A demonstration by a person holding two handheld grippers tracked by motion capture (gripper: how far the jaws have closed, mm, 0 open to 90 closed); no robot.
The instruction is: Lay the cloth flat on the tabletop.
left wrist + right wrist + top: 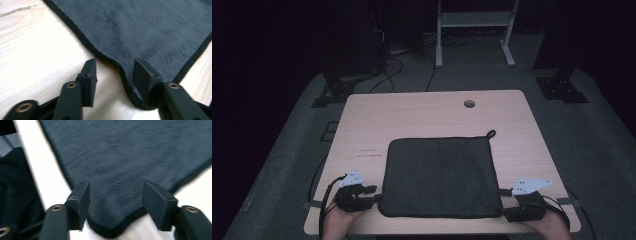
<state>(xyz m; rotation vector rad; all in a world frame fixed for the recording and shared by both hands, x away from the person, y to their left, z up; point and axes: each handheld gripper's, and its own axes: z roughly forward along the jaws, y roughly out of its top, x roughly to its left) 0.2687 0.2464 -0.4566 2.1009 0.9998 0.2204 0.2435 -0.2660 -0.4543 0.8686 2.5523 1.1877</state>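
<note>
While both tools point(373, 196) point(504, 206) stand apart at its near corners, the dark cloth point(439, 175) lies flat — square, black-hemmed.

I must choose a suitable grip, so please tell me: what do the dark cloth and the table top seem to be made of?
Dark cloth: probably soft terry or microfibre, matt; it shows a fuzzy nap and a stitched black hem. Table top: pale wood or wood-look laminate, smooth; faint grain lines show.

Dim room: grey floor point(602, 150), white table frame point(474, 30), cables point(397, 65).
</note>
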